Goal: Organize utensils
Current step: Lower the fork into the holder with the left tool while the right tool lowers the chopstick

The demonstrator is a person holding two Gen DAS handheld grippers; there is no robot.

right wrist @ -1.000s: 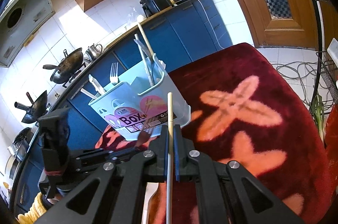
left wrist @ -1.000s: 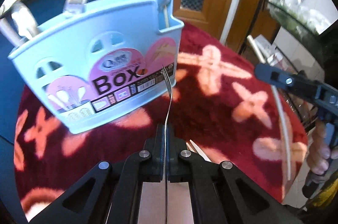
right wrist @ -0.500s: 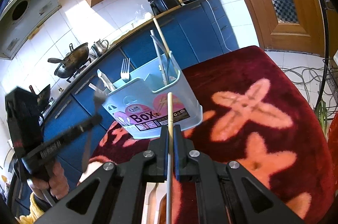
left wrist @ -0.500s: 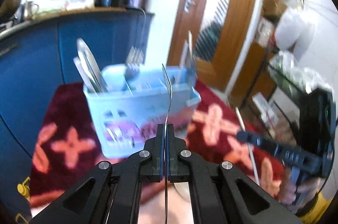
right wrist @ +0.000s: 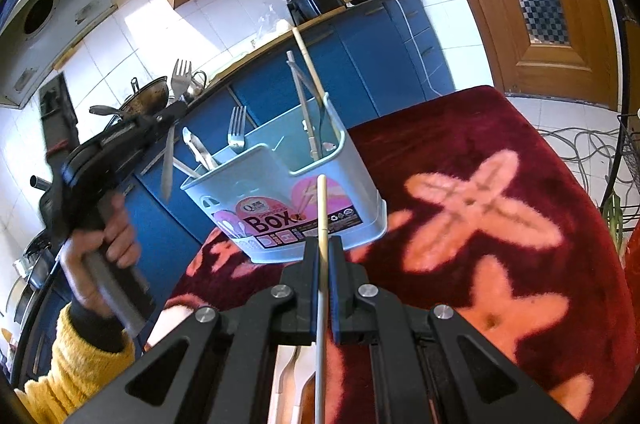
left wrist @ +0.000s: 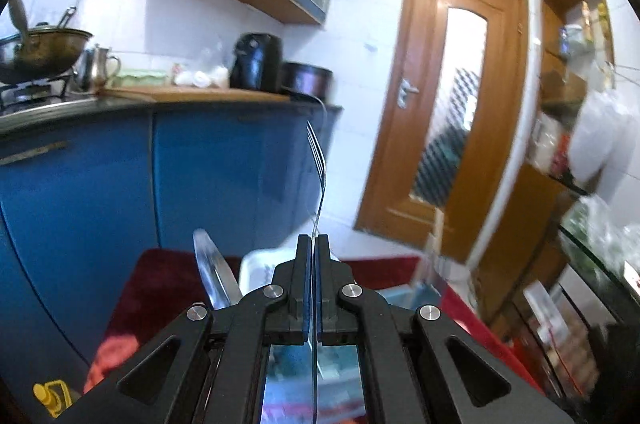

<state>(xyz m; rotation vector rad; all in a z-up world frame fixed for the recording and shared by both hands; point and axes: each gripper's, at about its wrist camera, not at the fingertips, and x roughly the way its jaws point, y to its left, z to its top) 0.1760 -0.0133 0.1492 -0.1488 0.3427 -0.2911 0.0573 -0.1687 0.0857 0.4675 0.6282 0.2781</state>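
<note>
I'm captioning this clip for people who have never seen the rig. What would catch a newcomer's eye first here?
First, the pale blue utensil box labelled "Box", standing on the red flower-patterned cloth with forks and chopsticks poking out. Next, the left gripper, raised left of the box in a yellow-sleeved hand, clamps a fork tines-up. In the foreground, the right gripper is shut on a pale chopstick pointing toward the box.

My right gripper [right wrist: 323,256] is black with silver screws behind blue-edged fingers [right wrist: 337,264]; my left hand [right wrist: 116,238] wears a yellow sleeve [right wrist: 76,368]
</note>
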